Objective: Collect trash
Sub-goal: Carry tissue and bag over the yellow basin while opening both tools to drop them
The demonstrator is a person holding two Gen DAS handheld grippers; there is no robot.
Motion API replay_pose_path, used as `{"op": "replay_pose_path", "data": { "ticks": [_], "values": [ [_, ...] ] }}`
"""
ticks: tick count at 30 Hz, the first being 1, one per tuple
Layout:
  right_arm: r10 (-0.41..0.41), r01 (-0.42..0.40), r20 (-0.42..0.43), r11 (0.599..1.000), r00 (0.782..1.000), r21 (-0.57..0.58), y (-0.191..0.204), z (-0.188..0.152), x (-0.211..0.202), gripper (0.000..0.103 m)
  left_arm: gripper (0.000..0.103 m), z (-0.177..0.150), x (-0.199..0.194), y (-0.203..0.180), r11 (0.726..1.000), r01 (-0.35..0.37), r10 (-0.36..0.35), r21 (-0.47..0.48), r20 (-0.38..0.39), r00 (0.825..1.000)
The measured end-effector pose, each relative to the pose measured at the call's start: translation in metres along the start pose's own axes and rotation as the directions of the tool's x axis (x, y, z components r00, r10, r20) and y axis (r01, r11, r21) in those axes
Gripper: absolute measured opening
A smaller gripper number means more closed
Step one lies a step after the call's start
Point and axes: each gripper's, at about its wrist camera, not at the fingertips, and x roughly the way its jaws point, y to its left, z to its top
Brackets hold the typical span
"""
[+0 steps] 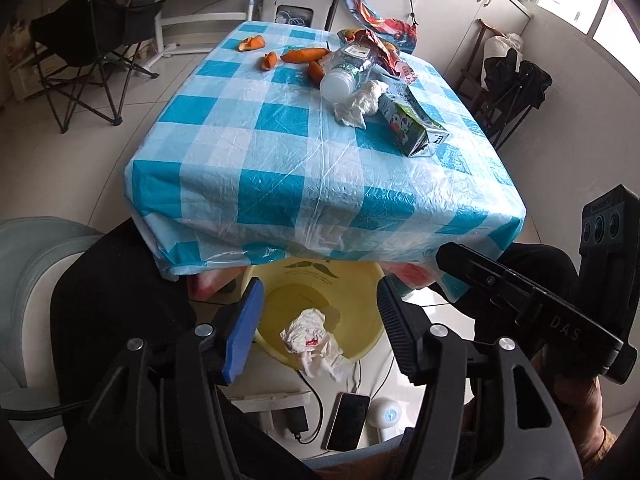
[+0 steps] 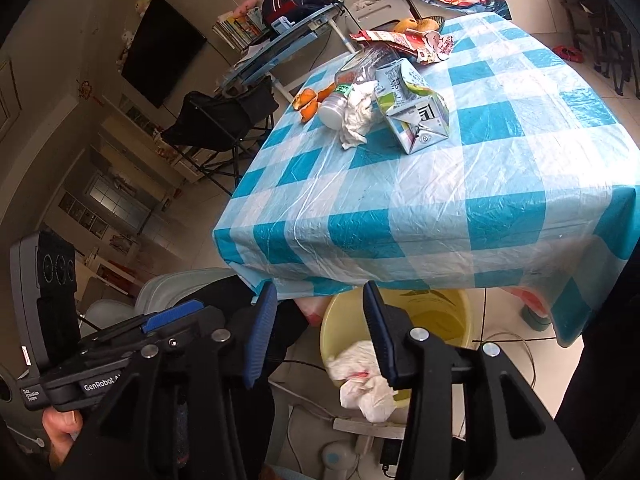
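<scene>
**A:** What does the left wrist view show?

**B:** The left gripper fills the bottom of the frame, jaws apart with nothing between the pads. Through the gap, low centre, a yellow bin stands on the floor under the table edge. A crumpled tissue lies over its near rim. Above, a table in a blue-and-white check cloth fills the middle. At its upper right lie orange peels, a plastic bottle on its side, a second tissue, a milk carton and a snack wrapper. A phone lies on the floor, bottom centre.

**A:** And the right wrist view?

**B:** The right gripper sits low centre, jaws also apart and empty. The bin shows behind its right finger, with the tissue on the rim. The bottle, tissue and carton lie on the table at upper centre. The other gripper's body shows at lower left.
</scene>
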Motion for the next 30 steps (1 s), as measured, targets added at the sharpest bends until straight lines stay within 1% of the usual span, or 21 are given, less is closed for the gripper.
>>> {"op": "replay_pose_path", "data": {
  "ticks": [6, 9, 11, 16, 21, 30],
  "values": [
    [-0.003, 0.004, 0.023, 1.000, 1.000, -0.018, 0.004, 0.001, -0.004, 0.047, 0.071, 0.005, -0.016, 0.001, 0.999, -0.035, 0.036, -0.010, 0.061, 0.998],
    [-0.005, 0.005, 0.026, 1.000, 1.000, -0.026, 0.006, 0.000, -0.005, 0.048, 0.077, 0.007, -0.023, -0.001, 0.998, -0.062, 0.062, -0.005, 0.099, 0.993],
    [-0.008, 0.009, 0.027, 0.999, 1.000, -0.031, 0.007, 0.000, -0.004, 0.049, 0.079, 0.008, -0.026, -0.003, 0.997, -0.079, 0.079, 0.001, 0.121, 0.990],
    [-0.013, 0.014, 0.025, 0.999, 1.000, -0.036, 0.008, -0.001, -0.003, 0.049, 0.083, 0.010, -0.032, -0.005, 0.993, -0.117, 0.113, 0.011, 0.162, 0.980],
    [-0.022, 0.023, 0.026, 0.999, 0.999, -0.048, 0.010, -0.002, -0.002, 0.053, 0.085, 0.012, -0.035, -0.005, 0.990, -0.138, 0.134, 0.010, 0.183, 0.974],
    [-0.045, 0.048, 0.040, 0.997, 0.998, -0.062, 0.012, -0.002, -0.003, 0.063, 0.089, 0.014, -0.038, -0.005, 0.987, -0.161, 0.156, 0.008, 0.207, 0.966]
  ]
}}
